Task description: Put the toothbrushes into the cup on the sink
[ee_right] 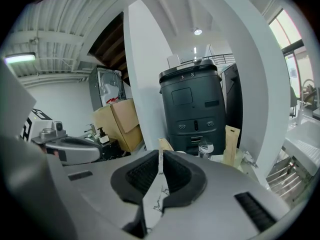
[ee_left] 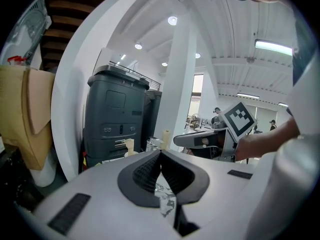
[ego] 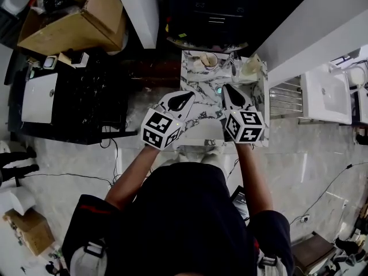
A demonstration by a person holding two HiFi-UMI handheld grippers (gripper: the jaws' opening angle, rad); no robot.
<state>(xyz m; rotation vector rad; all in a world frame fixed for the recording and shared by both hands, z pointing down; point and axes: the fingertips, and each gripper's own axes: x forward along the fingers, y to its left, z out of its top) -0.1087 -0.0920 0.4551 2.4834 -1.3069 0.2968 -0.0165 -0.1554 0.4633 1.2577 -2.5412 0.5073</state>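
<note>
While over the marble counter (ego: 198,84), stage: approach
left gripper (ego: 183,99): jaws together, empty
right gripper (ego: 232,94): jaws together, empty
risk: unopened jaws could topple the toothbrush pack (ee_right: 231,144) or the cup (ee_right: 206,149)

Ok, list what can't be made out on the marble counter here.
- Head view: the left gripper and right gripper cover the near end of the marble counter; items at its far end are too small to name.
- Left gripper view: shut jaws hide all but the tops of the tan pieces; their kind unclear.
- Right gripper view: the glass is too small to show contents; the gripper hides its base.
</note>
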